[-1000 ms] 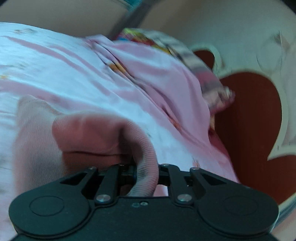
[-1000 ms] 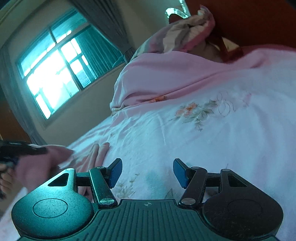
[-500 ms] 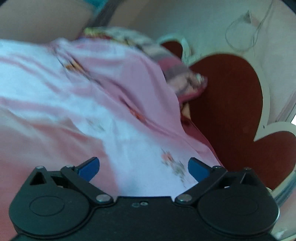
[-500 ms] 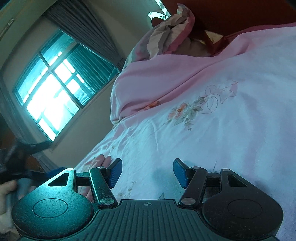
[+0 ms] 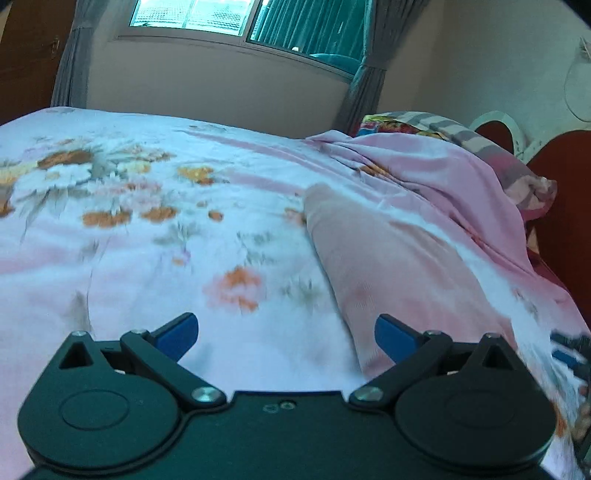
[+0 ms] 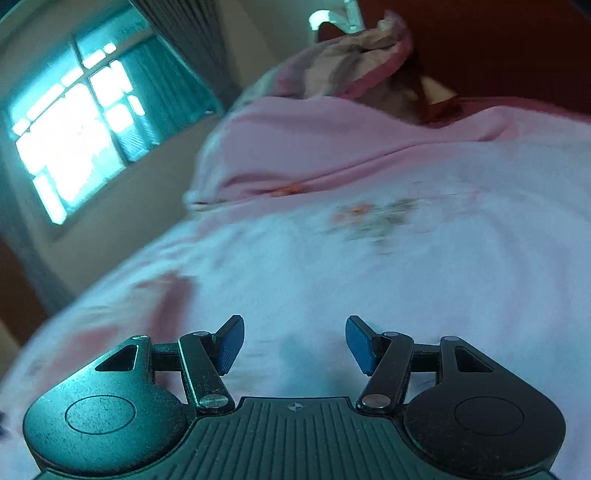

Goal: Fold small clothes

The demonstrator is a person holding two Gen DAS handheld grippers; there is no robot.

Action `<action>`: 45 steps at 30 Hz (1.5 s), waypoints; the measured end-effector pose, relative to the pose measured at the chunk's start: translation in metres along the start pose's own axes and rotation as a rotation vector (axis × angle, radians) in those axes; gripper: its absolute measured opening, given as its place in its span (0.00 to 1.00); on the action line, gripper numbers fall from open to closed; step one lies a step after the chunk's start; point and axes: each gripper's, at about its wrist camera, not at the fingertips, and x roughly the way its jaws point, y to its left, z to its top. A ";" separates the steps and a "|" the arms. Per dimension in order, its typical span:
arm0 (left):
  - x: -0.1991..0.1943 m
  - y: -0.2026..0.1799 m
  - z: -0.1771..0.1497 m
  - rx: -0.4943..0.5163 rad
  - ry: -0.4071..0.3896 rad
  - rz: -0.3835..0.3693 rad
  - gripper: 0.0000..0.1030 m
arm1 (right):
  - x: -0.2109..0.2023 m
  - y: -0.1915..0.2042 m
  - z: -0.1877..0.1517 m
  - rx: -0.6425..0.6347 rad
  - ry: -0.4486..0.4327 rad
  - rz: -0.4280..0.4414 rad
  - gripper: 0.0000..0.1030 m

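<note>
A small pink ribbed garment (image 5: 384, 258) lies flat on the floral bedsheet (image 5: 147, 229), stretching from the right finger of my left gripper toward the middle of the bed. My left gripper (image 5: 286, 338) is open and empty, just above the sheet, its right blue pad at the garment's near end. My right gripper (image 6: 294, 343) is open and empty, low over the white sheet (image 6: 406, 277). A blurred pink patch of the garment (image 6: 162, 302) shows to its left.
A bunched pink blanket (image 5: 443, 177) and a patterned pillow (image 5: 487, 147) lie toward the red headboard (image 5: 565, 192). A curtained window (image 5: 236, 22) stands behind the bed. The other gripper shows blurred at the right edge of the left wrist view (image 5: 572, 362).
My left gripper has opened and let go of the pink garment, which now lies on the sheet, then swung toward the window. My right gripper stayed open and shifted slightly.
</note>
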 end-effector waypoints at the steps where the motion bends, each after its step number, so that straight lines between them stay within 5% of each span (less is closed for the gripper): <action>1: 0.001 -0.003 -0.004 0.011 0.002 -0.016 0.97 | 0.000 0.013 -0.003 0.005 0.017 0.039 0.59; 6: 0.022 -0.021 -0.015 0.090 0.040 -0.012 0.96 | 0.008 0.074 -0.023 -0.005 0.112 0.251 0.59; 11: 0.038 -0.024 -0.018 0.130 0.052 0.038 0.96 | 0.031 0.102 -0.040 0.005 0.209 0.315 0.59; 17: 0.046 -0.022 -0.021 0.123 0.056 0.051 0.98 | 0.069 0.106 -0.047 0.120 0.288 0.305 0.58; 20: 0.040 -0.022 -0.017 0.129 -0.002 0.033 0.98 | 0.080 0.115 -0.042 0.080 0.259 0.244 0.26; 24: 0.059 -0.031 -0.016 0.197 0.107 0.042 0.98 | 0.091 0.122 -0.035 0.047 0.286 0.225 0.27; 26: 0.054 -0.028 -0.015 0.170 0.072 0.033 0.93 | 0.092 0.125 -0.033 0.029 0.286 0.223 0.24; 27: 0.050 -0.025 -0.016 0.146 0.048 0.036 0.92 | 0.090 0.128 -0.032 -0.003 0.269 0.230 0.13; 33: 0.039 -0.021 -0.020 0.110 0.010 0.036 0.91 | 0.050 0.135 -0.019 -0.142 0.119 0.303 0.11; 37: 0.043 -0.020 -0.019 0.106 0.059 0.036 0.93 | 0.083 0.103 -0.040 -0.099 0.260 0.166 0.11; 42: 0.025 -0.007 -0.026 0.124 0.058 0.003 0.92 | 0.058 0.082 -0.038 -0.031 0.195 0.177 0.12; 45: 0.007 0.005 -0.022 0.067 -0.016 0.003 0.92 | 0.039 0.071 -0.029 -0.005 0.137 0.187 0.12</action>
